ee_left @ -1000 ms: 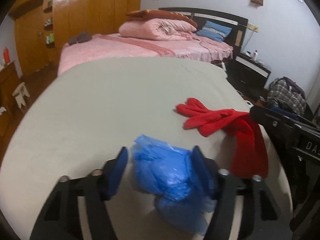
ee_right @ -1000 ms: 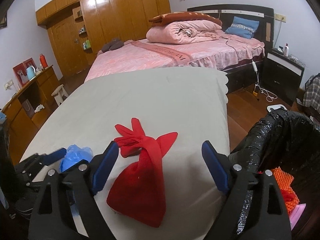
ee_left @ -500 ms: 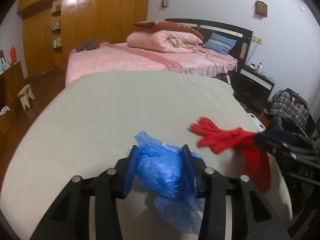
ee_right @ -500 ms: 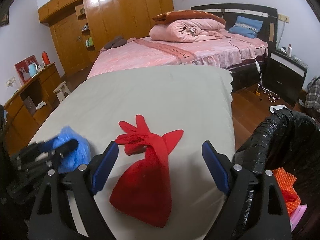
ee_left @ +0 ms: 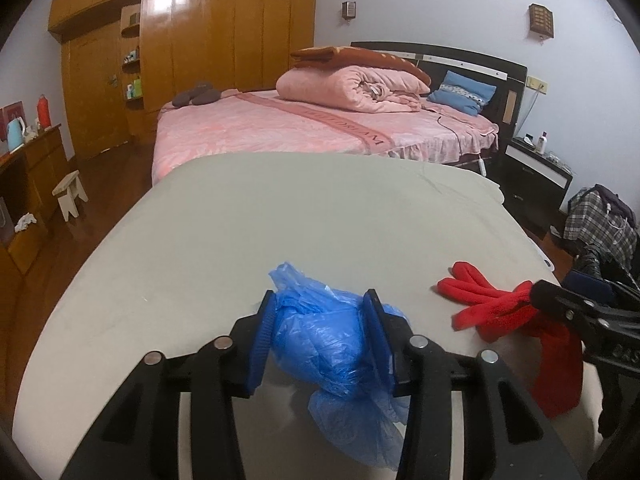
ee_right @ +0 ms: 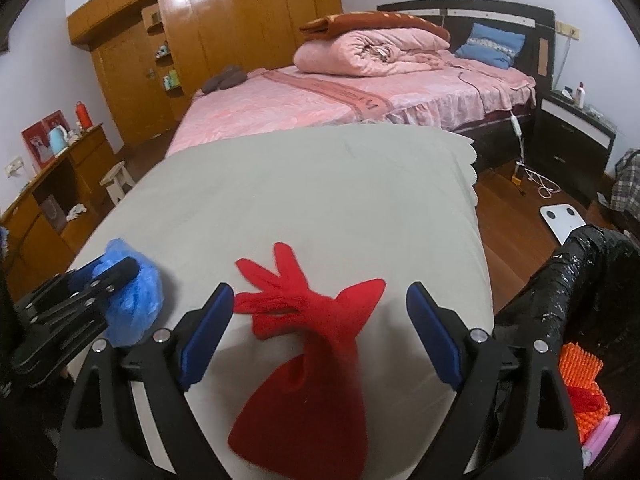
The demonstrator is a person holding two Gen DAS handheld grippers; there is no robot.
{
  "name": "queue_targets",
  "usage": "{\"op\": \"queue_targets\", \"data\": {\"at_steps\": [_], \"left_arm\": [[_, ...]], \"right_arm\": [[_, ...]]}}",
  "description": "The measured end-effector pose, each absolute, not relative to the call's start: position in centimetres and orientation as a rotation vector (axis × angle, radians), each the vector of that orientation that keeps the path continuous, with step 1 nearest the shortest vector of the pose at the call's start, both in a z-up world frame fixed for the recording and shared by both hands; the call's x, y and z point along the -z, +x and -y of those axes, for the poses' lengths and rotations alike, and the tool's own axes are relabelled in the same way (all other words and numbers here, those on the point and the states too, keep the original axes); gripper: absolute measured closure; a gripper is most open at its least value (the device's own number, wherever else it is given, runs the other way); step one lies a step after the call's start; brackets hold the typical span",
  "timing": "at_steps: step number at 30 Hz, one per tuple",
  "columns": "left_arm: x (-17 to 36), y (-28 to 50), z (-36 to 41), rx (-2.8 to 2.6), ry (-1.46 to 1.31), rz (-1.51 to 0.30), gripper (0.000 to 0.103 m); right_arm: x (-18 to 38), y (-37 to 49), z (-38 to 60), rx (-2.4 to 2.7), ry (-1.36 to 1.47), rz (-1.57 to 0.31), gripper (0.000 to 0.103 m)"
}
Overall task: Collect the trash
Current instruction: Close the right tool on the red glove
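Blue plastic bag [ee_left: 332, 344], crumpled, clamped between the fingers [ee_left: 262, 340] of the left gripper [ee_left: 319, 298], which have just been closing with the bag between them; pads now pressed into both sides, a loose tail hanging below. Near the table's [ee_right: 320, 184] front edge, towards its left corner; whether wholly clear of the cloth, impossible to tell. Right gripper [ee_right: 320, 289] released, fingers spread wide and holding nothing, poised over a red glove [ee_right: 304, 308] flat on the table near the front right corner. Glove's long axis roughly in line with those fingers: fingertips of the glove pointing towards the far edge, wide cuff end towards the front edge and lying between and under the open fingers. Bin [ee_right: 580, 264] with a black liner just off the table's right edge, beside the front right corner, already holding some orange and pink things. Key relation for the coming move, as a judgement: bin to the right of both grippers, much nearer the right one, with glove and right gripper between the held bag and the bin. Probably a carry across to the right for the bag, passing over or behind the glove; right hand better placed for the glove, needing only to drop and close across its narrow middle.
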State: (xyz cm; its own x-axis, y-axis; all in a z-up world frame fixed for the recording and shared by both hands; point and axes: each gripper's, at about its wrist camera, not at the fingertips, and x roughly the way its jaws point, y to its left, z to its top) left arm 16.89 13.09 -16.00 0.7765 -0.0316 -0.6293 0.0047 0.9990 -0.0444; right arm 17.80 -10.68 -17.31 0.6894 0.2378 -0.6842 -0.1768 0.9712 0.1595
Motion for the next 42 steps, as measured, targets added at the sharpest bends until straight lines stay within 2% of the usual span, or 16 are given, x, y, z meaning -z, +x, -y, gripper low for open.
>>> {"op": "queue_targets", "data": {"at_steps": [6,15,27,32,35,37,39,42], "left_arm": [[16.2,17.0,-13.1,0.023,-0.041,-0.691,0.059],[16.4,17.0,-13.0,0.026,-0.039,-0.698,0.059],[16.3,16.6,-12.9,0.029,-0.035,-0.689,0.058],[16.4,16.1,-13.1,0.025,-0.047,-0.69,0.058],[16.4,16.2,-13.2,0.023,-0.048,-0.694,0.058],[16.4,16.3,-13.2,0.023,-0.047,-0.695,0.058],[16.3,16.2,-13.1,0.022,-0.048,-0.691,0.058],[16.4,16.4,-13.2,0.021,-0.053,-0.691,0.058]], "right_arm": [[18.1,19.1,10.6,-0.195,0.067,-0.809,0.018],[20.1,18.6,10.2,-0.197,0.018,-0.893,0.031],[19.6,14.8,11.0,-0.268,0.006,-0.904,0.032],[20.0,13.1,10.3,-0.297,-0.011,-0.93,0.045],[20.1,12.7,10.1,-0.297,-0.033,-0.927,0.057],[20.1,12.6,10.3,-0.297,-0.02,-0.93,0.078],[20.1,12.6,10.4,-0.303,-0.019,-0.934,0.092],[19.3,12.7,10.7,-0.313,-0.001,-0.91,0.095]]}}
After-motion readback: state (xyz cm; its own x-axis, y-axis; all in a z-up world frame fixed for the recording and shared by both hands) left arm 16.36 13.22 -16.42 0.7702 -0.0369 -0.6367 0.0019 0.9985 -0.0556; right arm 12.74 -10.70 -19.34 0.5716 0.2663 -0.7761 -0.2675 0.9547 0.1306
